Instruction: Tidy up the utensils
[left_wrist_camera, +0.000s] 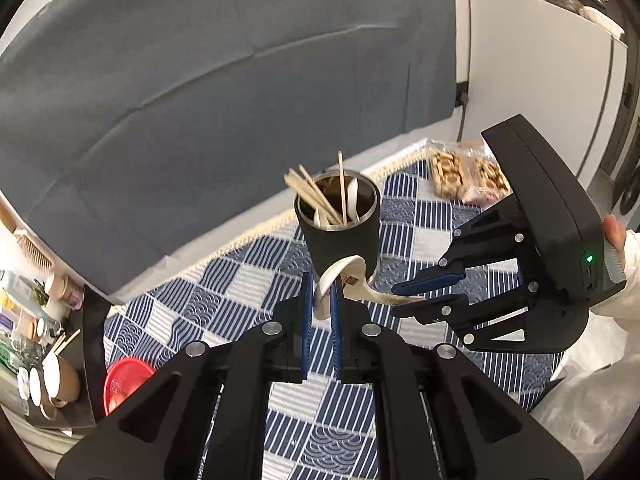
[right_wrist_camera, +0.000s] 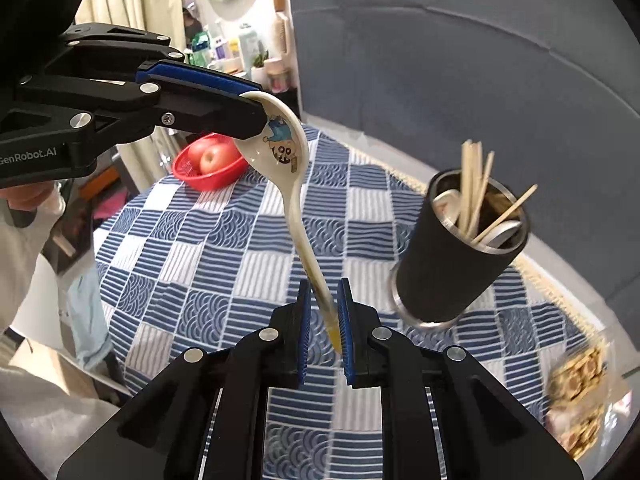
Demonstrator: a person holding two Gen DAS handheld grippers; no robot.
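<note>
Black cup (left_wrist_camera: 340,236) stands on the blue-and-white checked cloth (left_wrist_camera: 424,216). Inside it: a bundle of wooden chopsticks (left_wrist_camera: 310,194) leaning out over the rim, and pale spoons (left_wrist_camera: 352,196) sunk lower. Red basket (right_wrist_camera: 208,168) at the cloth's far edge holds two apples (right_wrist_camera: 214,158). Clear packet of biscuits (left_wrist_camera: 464,178) lies beyond the cup, near the table edge.

White ceramic spoon (right_wrist_camera: 290,168), cartoon print on the bowl, is held above the cloth between both tongs. Left gripper (left_wrist_camera: 322,300) is clamped narrow on the bowl's rim. Right gripper (right_wrist_camera: 323,320) is closed narrow on the handle's yellowish tip. The spoon spans the gap between them, just beside the cup and apart from it; in the left wrist view its bowl overlaps the cup's base.

Hard to make out: the spoons in the cup are mostly hidden by the chopsticks, count unclear. In the right wrist view the cup's base and the biscuits are blurred. The basket in the left wrist view is cut off by the gripper body. Shelf clutter at the left is too small to name. A hand (left_wrist_camera: 614,232) in a white sleeve (left_wrist_camera: 632,276) grips the right tool, partly out of frame.
</note>
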